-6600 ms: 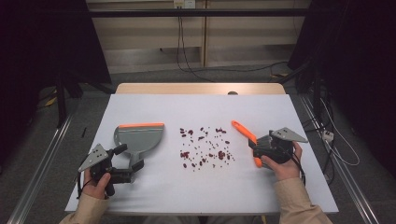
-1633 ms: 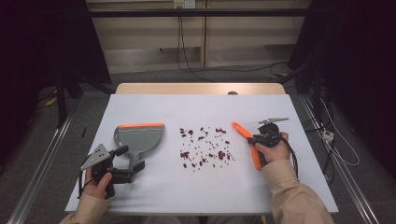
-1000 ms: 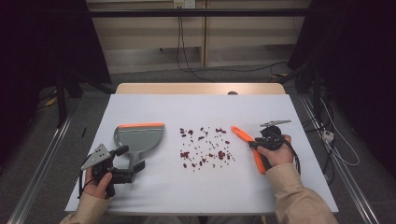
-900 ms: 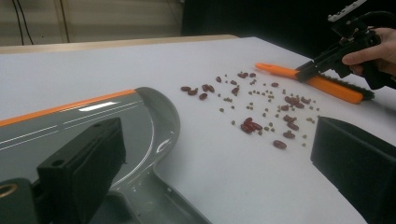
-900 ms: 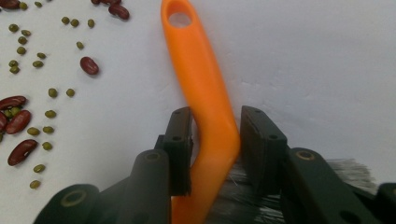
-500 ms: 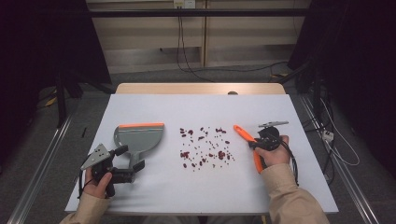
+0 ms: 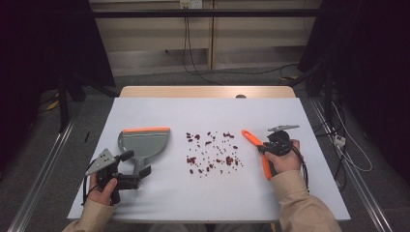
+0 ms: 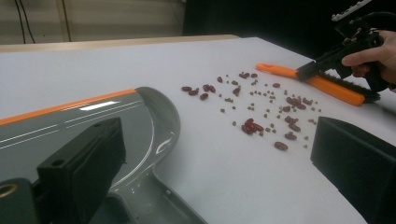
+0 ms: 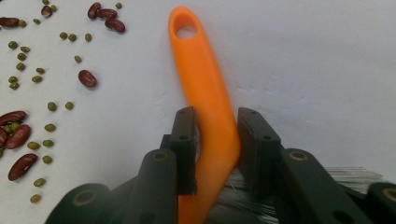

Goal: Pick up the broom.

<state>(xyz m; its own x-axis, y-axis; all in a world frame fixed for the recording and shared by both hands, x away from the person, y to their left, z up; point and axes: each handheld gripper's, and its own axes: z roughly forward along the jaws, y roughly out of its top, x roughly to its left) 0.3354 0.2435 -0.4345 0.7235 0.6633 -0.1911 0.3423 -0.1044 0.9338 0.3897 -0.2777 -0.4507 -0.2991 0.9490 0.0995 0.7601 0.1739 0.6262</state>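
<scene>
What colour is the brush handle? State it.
Orange: the brush handle shows best in the right gripper view, clamped between the right gripper's black jaws.

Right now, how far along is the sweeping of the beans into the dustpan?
Barely begun. Done: the right gripper has just closed its jaws on the orange brush handle, brush lying on the table. In hand: the left gripper, jaws open, sits at the dustpan handle. Left: every bean is scattered on the table; none is in the pan.

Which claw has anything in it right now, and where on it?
The right claw is clamped on the orange brush, mid-handle near the bristles. The left claw is open, empty.
</scene>
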